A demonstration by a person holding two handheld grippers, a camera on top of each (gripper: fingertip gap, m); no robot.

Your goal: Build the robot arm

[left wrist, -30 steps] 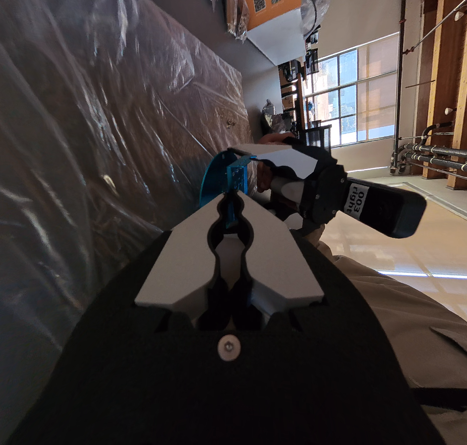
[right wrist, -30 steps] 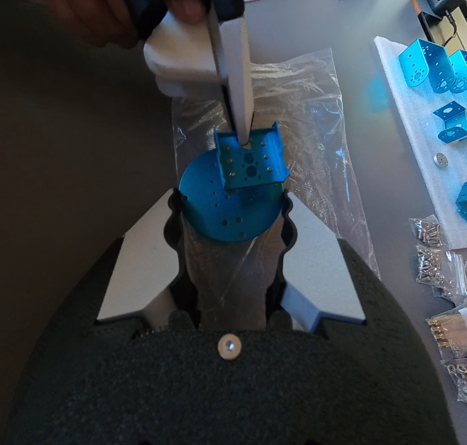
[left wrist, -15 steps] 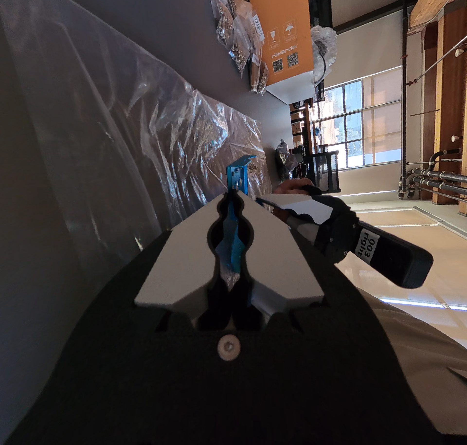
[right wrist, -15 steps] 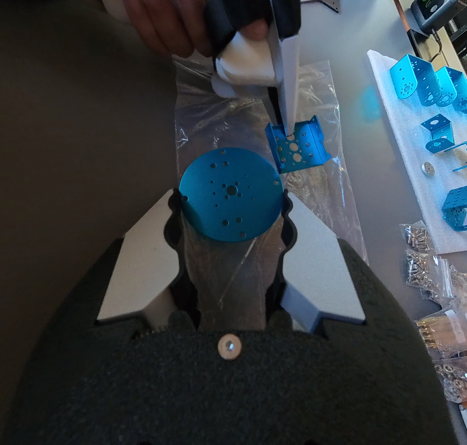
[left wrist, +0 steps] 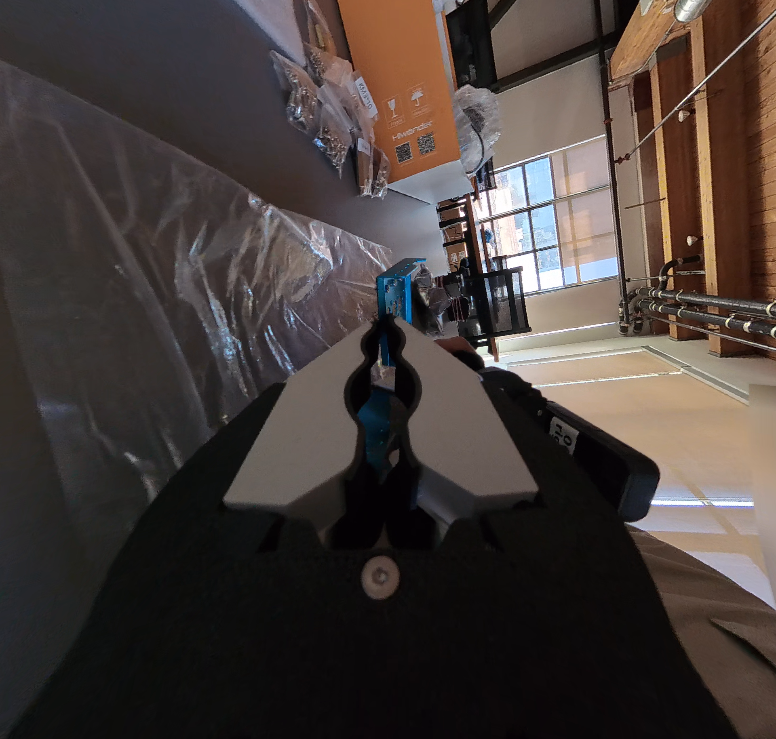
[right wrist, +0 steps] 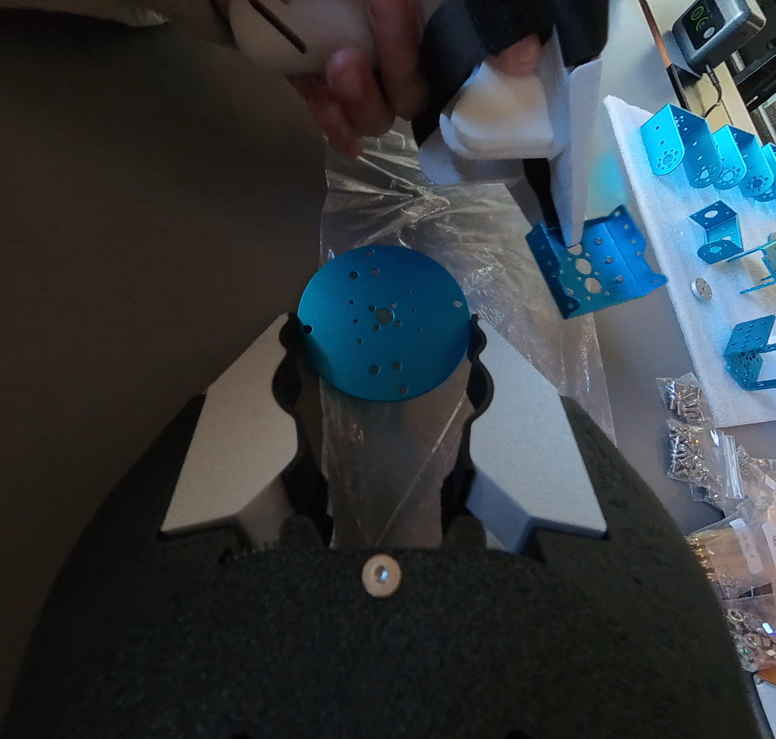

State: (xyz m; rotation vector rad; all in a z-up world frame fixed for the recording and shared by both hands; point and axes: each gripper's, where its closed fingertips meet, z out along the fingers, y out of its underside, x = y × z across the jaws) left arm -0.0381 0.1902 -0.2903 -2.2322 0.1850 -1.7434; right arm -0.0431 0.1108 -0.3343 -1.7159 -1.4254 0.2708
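My right gripper (right wrist: 384,328) is shut on a blue round disc (right wrist: 384,324) with several holes, gripping its edges above a clear plastic bag (right wrist: 483,257) on the grey table. My left gripper (left wrist: 388,320) is shut on a blue U-shaped bracket (left wrist: 394,295) with holes. In the right wrist view the left gripper (right wrist: 564,242) holds that bracket (right wrist: 596,269) up and to the right of the disc, apart from it. A person's hand (right wrist: 361,80) grips the left tool's handle. The right gripper's body (left wrist: 588,446) shows in the left wrist view.
A white foam sheet (right wrist: 663,320) at the right carries several blue brackets (right wrist: 697,156). Small bags of screws (right wrist: 693,446) lie in front of it. A small device with a green display (right wrist: 714,26) stands at the back right. An orange box (left wrist: 399,68) stands beyond the screw bags.
The left gripper has carried the bracket off the disc, to the right and away from it. The right gripper still holds the disc, now lifted higher above the bag.
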